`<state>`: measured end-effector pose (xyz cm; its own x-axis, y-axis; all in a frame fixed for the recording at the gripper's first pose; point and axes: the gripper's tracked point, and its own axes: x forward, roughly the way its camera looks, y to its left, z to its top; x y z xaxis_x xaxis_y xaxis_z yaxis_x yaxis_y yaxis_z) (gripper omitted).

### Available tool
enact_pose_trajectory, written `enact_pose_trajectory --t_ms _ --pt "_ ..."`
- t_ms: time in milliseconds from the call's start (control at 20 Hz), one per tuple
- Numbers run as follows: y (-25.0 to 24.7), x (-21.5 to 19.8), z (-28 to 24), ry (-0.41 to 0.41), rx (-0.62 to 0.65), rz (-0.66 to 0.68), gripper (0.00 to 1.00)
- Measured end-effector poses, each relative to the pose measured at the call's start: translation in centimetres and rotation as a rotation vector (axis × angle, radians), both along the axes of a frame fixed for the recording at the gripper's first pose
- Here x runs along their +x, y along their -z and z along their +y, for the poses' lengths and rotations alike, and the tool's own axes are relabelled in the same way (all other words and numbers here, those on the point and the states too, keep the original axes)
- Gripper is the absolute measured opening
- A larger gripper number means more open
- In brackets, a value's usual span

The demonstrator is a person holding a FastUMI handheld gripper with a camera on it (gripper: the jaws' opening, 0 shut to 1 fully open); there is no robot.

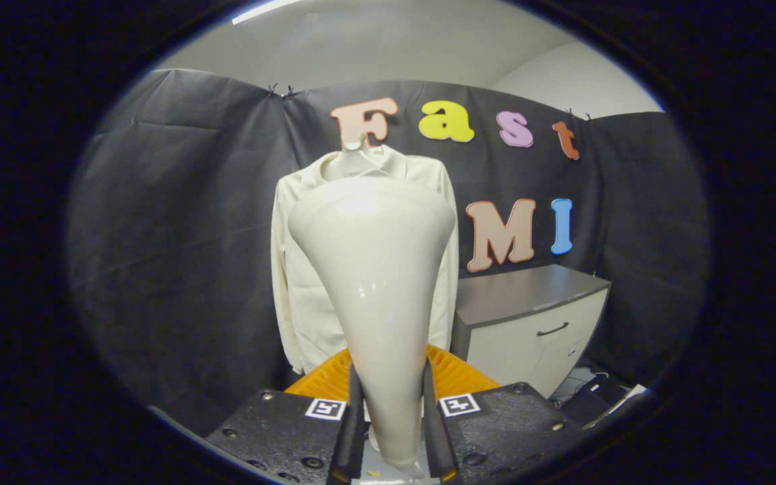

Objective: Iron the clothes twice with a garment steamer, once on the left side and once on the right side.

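My gripper (389, 411) is shut on the cream garment steamer (378, 269), both fingers pressing on its narrow handle end. The steamer rises from between the fingers and widens to a broad head that points ahead. Beyond it hangs a cream long-sleeved top (294, 283) on a hanger (354, 143) against the black cloth wall. The steamer head covers most of the top's middle; the collar, both shoulders and the left sleeve show around it. How far the head stands from the fabric I cannot tell.
An orange ribbed surface (324, 380) lies just ahead of the fingers, below the top. A white cabinet (529, 323) with a grey top and a dark handle stands to the right of the top. Dark items and cables (590, 391) lie on the floor beside it.
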<state>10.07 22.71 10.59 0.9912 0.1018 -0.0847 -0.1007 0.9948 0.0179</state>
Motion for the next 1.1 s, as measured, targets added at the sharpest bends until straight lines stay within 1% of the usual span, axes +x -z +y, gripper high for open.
enact_pose_trajectory --t_ms 200,300,400,650,800,950,1100 --pt "-2.9 -2.2 -2.8 0.016 0.006 -0.059 0.36" --pt "-3.6 -2.9 -3.3 -0.013 -0.032 -0.102 0.36" --pt "-2.9 -3.8 -4.0 -0.021 -0.047 -0.108 0.36" --pt "1.1 -4.8 -6.6 0.018 -0.066 -0.023 0.36" --pt "3.7 -5.4 -8.1 0.049 -0.037 0.011 0.37" --pt "4.7 -5.6 -9.5 0.075 -0.007 0.027 0.37" --pt "4.0 -5.5 -10.4 0.091 0.017 0.000 0.37"
